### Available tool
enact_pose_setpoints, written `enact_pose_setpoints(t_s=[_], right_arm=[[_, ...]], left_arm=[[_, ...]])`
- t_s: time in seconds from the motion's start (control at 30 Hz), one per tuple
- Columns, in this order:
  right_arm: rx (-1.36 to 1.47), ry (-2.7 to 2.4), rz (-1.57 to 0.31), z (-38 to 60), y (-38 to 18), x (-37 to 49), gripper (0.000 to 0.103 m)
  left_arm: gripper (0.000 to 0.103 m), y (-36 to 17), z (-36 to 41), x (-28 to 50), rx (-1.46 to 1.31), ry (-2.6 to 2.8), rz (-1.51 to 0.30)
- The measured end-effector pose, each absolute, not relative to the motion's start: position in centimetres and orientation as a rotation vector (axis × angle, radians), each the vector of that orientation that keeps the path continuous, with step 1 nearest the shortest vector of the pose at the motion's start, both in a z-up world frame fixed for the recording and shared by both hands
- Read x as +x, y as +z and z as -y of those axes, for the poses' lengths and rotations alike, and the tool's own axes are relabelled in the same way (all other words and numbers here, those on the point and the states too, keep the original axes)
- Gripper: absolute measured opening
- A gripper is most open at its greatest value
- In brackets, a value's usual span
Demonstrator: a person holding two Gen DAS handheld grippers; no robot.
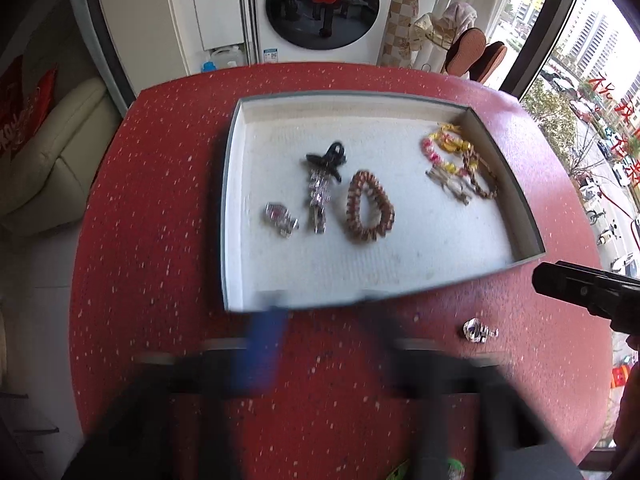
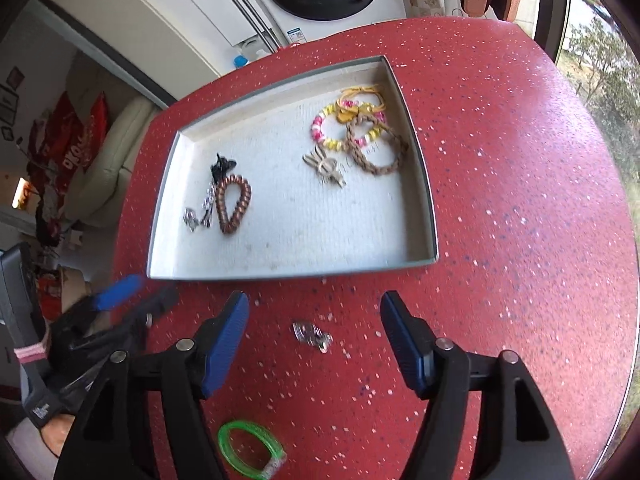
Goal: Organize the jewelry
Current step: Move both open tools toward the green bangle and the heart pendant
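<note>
**Sorting nearly done: two loose pieces left outside the tray**

Looking across the red speckled table (image 2: 500, 200), you have most of the jewelry already inside the shallow grey-rimmed tray with the white lining (image 2: 416, 136). Toward its left side lie a coppery-brown coiled bracelet (image 2: 233, 208), a black-bowed sparkly hair clip (image 1: 320, 188) and a small silver-and-pink clip (image 1: 281, 218). In its far right corner sit a yellow-and-pink beaded bracelet (image 2: 332, 128), a brown braided cord bracelet (image 2: 376, 148) overlapping it, and a pale metal clip (image 2: 326, 168) just beside them.

Two pieces remain on the table, both outside the tray's near edge: a small silver crystal trinket (image 2: 312, 336) and, closer to you by the table's near edge, a bright green plastic bangle (image 2: 250, 450).

Your right gripper (image 2: 314, 320) has its blue-padded fingers spread wide apart and holds nothing; the silver trinket lies on the table between them, so it looks like your next pick. Your left gripper (image 1: 320, 312) is badly blurred in its own view; from the right camera its fingers appear parted and empty, near the tray's near left corner.
</note>
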State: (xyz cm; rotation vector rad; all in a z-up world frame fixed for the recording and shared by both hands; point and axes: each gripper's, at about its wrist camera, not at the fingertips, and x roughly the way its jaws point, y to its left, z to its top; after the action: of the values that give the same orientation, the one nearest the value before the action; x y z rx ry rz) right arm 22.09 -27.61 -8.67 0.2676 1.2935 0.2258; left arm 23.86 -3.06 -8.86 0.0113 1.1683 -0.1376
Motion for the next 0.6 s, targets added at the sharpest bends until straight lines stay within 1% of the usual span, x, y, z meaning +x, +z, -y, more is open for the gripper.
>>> enact_pose_setpoints(t_s=[0.07, 0.13, 0.17, 0.4, 0.5, 0.6], right_arm=[[0.24, 0.219, -1.299, 27.5, -8.8, 21.3, 0.072], [0.217, 0.212, -1.303, 27.5, -8.9, 20.3, 0.076], [0.208, 0.208, -1.301, 27.5, -8.9, 19.9, 0.082], [0.165, 0.225, -1.294, 27.4, -9.6, 17.4, 0.086], [0.214, 0.24, -1.337, 27.5, -10.3, 16.8, 0.086], [0.2, 0.21, -1.374, 27.6, -10.9, 16.3, 0.086]], left_arm=[[0.103, -8.5, 2.6, 22.8, 0.005, -0.131, -1.146], [0.103, -8.5, 2.3, 22.0, 0.008, -0.134, -1.157], [0.103, -8.4, 2.2, 21.5, 0.014, -0.129, -1.157], [0.103, -8.8, 1.5, 18.4, 0.045, -0.128, -1.176], [0.103, -9.3, 1.1, 17.2, 0.035, -0.143, -1.196], [0.103, -10.0, 1.3, 15.9, 0.029, -0.184, -1.225]])
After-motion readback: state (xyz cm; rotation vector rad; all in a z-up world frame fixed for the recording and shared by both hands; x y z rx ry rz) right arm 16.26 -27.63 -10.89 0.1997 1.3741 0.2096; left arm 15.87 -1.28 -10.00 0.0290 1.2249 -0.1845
